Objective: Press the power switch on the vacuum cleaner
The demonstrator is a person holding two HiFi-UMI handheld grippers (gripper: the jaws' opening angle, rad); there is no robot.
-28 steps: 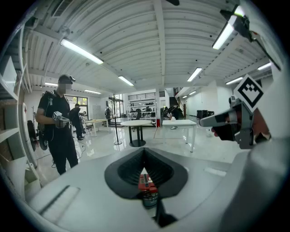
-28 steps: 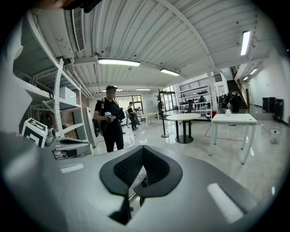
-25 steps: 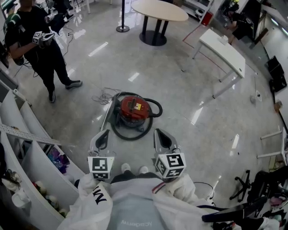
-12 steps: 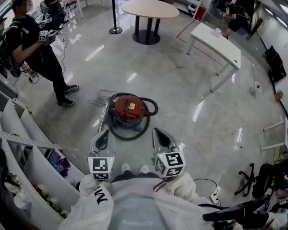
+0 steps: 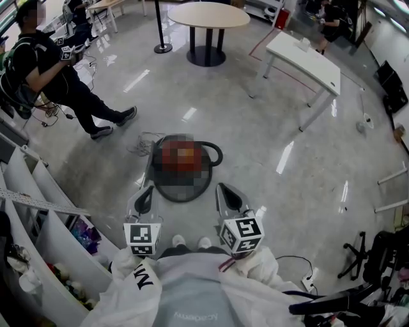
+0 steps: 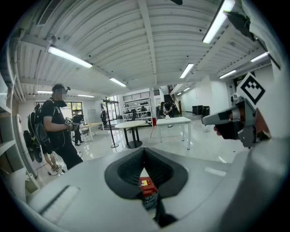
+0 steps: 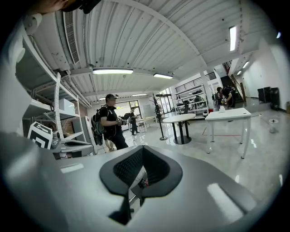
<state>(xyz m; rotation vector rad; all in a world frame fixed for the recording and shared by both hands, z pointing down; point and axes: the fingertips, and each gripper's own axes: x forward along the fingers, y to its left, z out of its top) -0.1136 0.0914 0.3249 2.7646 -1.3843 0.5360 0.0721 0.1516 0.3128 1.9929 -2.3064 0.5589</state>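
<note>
The red vacuum cleaner [image 5: 184, 159] sits on the glossy floor just ahead of me, its body under a mosaic patch and its black hose [image 5: 185, 191] looped around it. My left gripper [image 5: 145, 195] and right gripper [image 5: 230, 194] are held side by side a little short of it, above the floor, touching nothing. Both are shut and empty. In the left gripper view the red body [image 6: 146, 186] shows through the gap in the closed jaws of the left gripper [image 6: 144, 153]. The right gripper view shows only a sliver of red [image 7: 144, 183] below the right gripper [image 7: 143, 152].
A person [image 5: 54, 70] in black steps across the floor at the left. White shelving [image 5: 38, 211] runs along my left side. Loose cable [image 5: 144, 140] lies left of the vacuum. A round table [image 5: 208, 14], a post [image 5: 160, 29] and a white table [image 5: 305, 54] stand farther off.
The vacuum has drifted slightly toward the bottom of the head view. The person at the left has taken a wide step. Both grippers hold the same pose.
</note>
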